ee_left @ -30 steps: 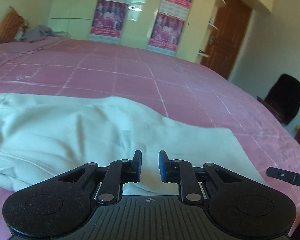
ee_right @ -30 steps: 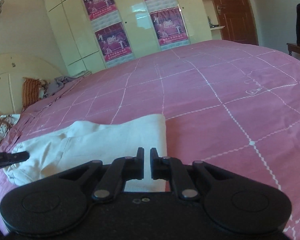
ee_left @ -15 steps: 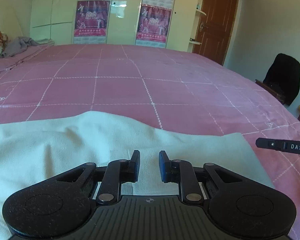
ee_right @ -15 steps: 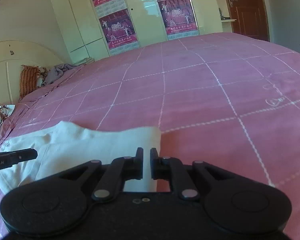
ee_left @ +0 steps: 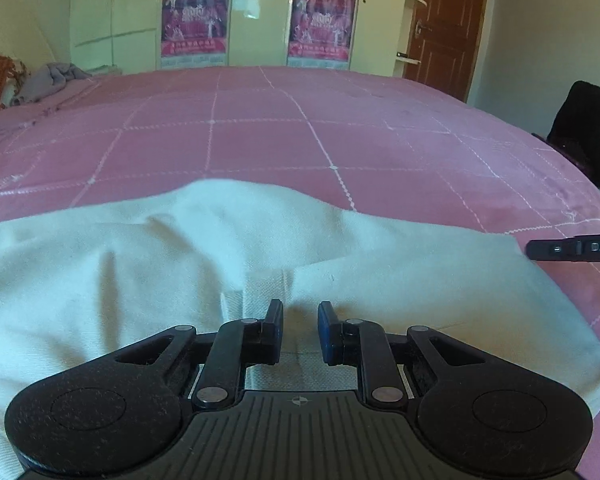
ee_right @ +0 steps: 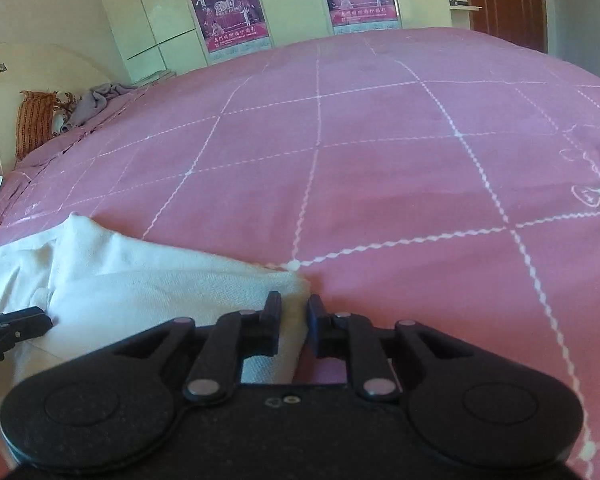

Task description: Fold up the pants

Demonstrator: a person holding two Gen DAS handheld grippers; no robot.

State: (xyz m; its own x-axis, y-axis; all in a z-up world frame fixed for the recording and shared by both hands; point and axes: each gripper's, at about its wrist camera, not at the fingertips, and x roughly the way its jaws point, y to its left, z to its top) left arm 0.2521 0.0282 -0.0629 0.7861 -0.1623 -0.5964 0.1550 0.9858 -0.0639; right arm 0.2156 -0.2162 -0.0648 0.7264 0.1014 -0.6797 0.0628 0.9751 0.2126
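The left gripper hangs low over the cream pants, just above a stitched seam. Its jaws are drawn nearly together, leaving only a narrow slot, and they pinch nothing. The right gripper sits at the corner of the leg end. Its jaws have just been opening, and the hem corner lies in the gap between them, though the pads do not press on it.

The step in hand looks like the reach for a grasp at the hem end, ahead of a crosswise fold. The next move probably calls for the right jaws to widen a little more, sink around the layered edge and close on every layer. The left would need to open and take the near edge so that both lift evenly.

The pants are a thick, matte woven cotton. They are soft and limp, with shallow rumples and a squared hem. They lie flat across the near part of the pink bedspread, which is smooth and crossed by thin white stitched lines in a grid.

Farther off, a crumpled grey garment lies near an orange pillow. Beyond the bed stand a glossy pale wardrobe with magenta posters and a brown panelled door.
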